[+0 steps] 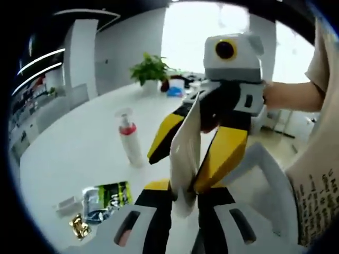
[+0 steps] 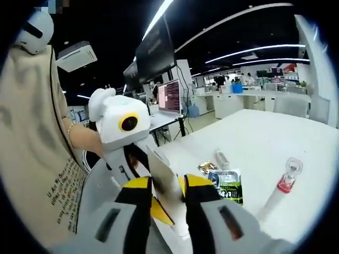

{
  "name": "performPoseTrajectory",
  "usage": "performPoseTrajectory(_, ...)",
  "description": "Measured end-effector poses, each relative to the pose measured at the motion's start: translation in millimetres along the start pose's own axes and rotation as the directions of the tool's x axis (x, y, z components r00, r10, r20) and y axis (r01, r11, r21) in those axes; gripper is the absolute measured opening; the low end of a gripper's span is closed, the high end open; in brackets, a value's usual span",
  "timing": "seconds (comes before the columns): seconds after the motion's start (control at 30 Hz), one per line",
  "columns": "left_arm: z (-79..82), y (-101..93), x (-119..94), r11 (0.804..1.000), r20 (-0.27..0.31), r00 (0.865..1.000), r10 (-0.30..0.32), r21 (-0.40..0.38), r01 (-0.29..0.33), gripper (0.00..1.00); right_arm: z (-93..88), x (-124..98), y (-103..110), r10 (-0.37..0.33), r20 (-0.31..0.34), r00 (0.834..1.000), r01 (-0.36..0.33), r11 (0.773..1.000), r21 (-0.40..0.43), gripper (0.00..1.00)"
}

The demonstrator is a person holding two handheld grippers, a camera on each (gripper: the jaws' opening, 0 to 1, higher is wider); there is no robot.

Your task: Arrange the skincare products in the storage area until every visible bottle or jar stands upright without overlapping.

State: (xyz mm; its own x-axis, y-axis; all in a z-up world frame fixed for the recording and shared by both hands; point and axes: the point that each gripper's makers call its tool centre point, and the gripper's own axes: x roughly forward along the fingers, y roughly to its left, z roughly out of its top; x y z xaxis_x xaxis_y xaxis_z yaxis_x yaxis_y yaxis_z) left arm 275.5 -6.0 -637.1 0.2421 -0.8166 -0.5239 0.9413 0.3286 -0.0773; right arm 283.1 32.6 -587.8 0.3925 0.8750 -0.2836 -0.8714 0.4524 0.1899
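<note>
A flat white tube [image 1: 186,153] is held in the air between both grippers. My left gripper [image 1: 183,186] is shut on its lower end. My right gripper [image 1: 193,143] comes in from the upper right and is shut on its middle. In the right gripper view the same white tube [image 2: 165,185] sits between the right gripper's yellow-tipped jaws [image 2: 168,182]. A white bottle with a red collar and clear cap [image 1: 130,140] [image 2: 280,193] stands upright on the white table [image 1: 79,153]. A green and black sachet [image 1: 114,196] [image 2: 229,185] lies flat near it.
A gold wrapper [image 1: 79,226] [image 2: 206,168] and a small white tube [image 1: 68,205] [image 2: 221,157] lie beside the sachet. A potted plant [image 1: 151,69] stands at the table's far end. A person in a beige shirt [image 1: 318,174] stands close by. A white chair [image 1: 270,169] sits below the grippers.
</note>
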Motion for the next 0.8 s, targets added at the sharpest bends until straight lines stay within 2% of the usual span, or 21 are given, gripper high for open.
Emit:
performPoseTrajectory(0.23, -11.9, 7.8, 16.8, 1.0, -0.019, 1.0, 0.001, 0.008, -0.001, 0.13, -18.2, 2.0, -16.0, -0.11, -0.016, 0.994, 0.111, 0.993, 0.033, 0.28)
performPoseTrajectory(0.43, -25.3, 12.0, 28.8, 1.0, -0.039, 0.999, -0.005, 0.018, 0.006, 0.13, -33.0, 4.3, -25.3, -0.195, -0.048, 0.98, 0.197, 0.98, 0.034, 0.3)
performPoseTrajectory(0.53, -28.2, 13.0, 32.5, 1.0, -0.024, 1.0, -0.014, 0.006, 0.014, 0.13, -37.4, 3.6, -30.2, -0.242, -0.047, 0.969, 0.244, 0.969, 0.035, 0.31)
performPoseTrajectory(0.73, -35.0, 15.1, 40.4, 1.0, -0.028, 0.999, -0.017, 0.021, 0.018, 0.13, -47.9, 4.1, -36.3, -0.293, -0.065, 0.954, 0.295, 0.955, 0.034, 0.31)
performPoseTrajectory(0.8, -33.7, 16.0, 40.2, 1.0, -0.025, 1.0, -0.019, 0.01, 0.02, 0.14, -45.5, 3.2, -39.3, -0.309, -0.052, 0.95, 0.311, 0.949, 0.039, 0.32)
